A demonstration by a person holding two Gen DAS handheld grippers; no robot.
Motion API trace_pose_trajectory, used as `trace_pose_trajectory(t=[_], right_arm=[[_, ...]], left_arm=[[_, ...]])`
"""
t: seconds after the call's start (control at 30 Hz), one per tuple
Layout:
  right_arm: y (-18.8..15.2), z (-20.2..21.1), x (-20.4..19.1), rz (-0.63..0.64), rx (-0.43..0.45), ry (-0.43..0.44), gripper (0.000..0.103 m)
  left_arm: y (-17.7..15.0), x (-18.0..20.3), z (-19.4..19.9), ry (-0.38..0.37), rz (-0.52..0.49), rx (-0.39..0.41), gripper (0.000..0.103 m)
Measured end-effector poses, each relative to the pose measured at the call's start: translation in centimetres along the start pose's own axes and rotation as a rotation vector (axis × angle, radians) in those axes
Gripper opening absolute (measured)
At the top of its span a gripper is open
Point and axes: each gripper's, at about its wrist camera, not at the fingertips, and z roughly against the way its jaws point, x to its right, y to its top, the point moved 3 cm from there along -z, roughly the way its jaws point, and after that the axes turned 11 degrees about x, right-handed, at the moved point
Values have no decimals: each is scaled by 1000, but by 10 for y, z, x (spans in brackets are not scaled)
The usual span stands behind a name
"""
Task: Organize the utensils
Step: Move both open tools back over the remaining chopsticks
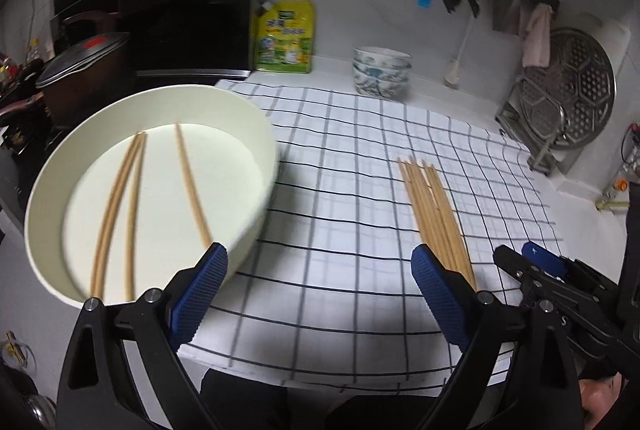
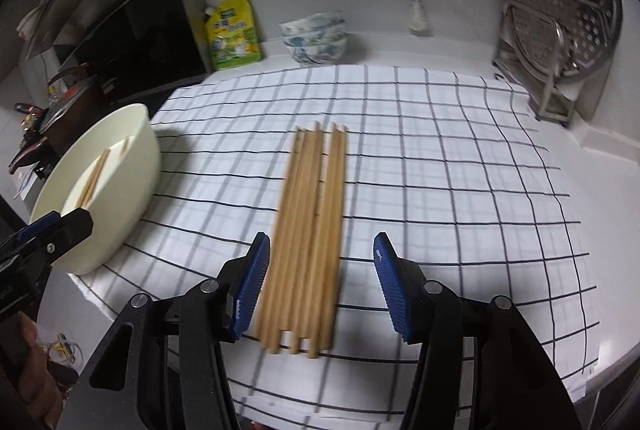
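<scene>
Basin [image 1: 256, 150], cream, round, sits at the left edge of the checked cloth [image 1: 344, 166] on the counter [image 1: 576, 190]. Three chopsticks [image 1: 132, 198] lie loose on its floor: two close together, one apart to their right. Judged as the sorted share so far.

Left tongs [image 1: 316, 282] hang above the near rim of the basin and the cloth beside it. Jaws stand very wide; blue pads bare, nothing between them, nothing touched. Reading: just emptied, or between trips.

Centre of cloth: bundle of chopsticks [image 2: 308, 230] lies flat, roughly parallel, ends toward the camera uneven. Seven or so; exact count not clear through the blur. This is the larger share, so the task looks under halfway, with most pieces not yet moved.

Right tongs [image 2: 320, 278] hover over the near end of the bundle, pointing down at it. Jaws about half open. The near ends of the sticks fall between the two pads in the right wrist view, nearer the left pad, but no pad presses on wood; whether the left pad touches the outermost stick cannot be told. Nothing held.

Far right, off the cloth: metal steamer rack [image 2: 568, 10] leans at the wall. Patterned bowls [image 2: 314, 38] stacked at the back. Neither is involved.

Remaining, by judgement: grip sticks from the bundle, carry to basin, repeat.
</scene>
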Motion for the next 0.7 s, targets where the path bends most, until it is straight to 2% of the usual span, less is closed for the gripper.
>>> trace_pose_trajectory(t=[0.2,0.37,0.53,0.7], right_arm=[[-10,-23,16,-9,-40,-16,52],[-13,-39,15,21,-59,-21,52],[-11,-56,16,51,-74,-36,52],[-14,-62,16,59,-84,-34,52]], left_arm=[[-21,25,-26,-12,-54,-54,93],[-35,31,-44,-3,-42,-88,93],[-42,40,-54,10,-70,-97,93],[-49,39,-63,8,-42,-114,93]])
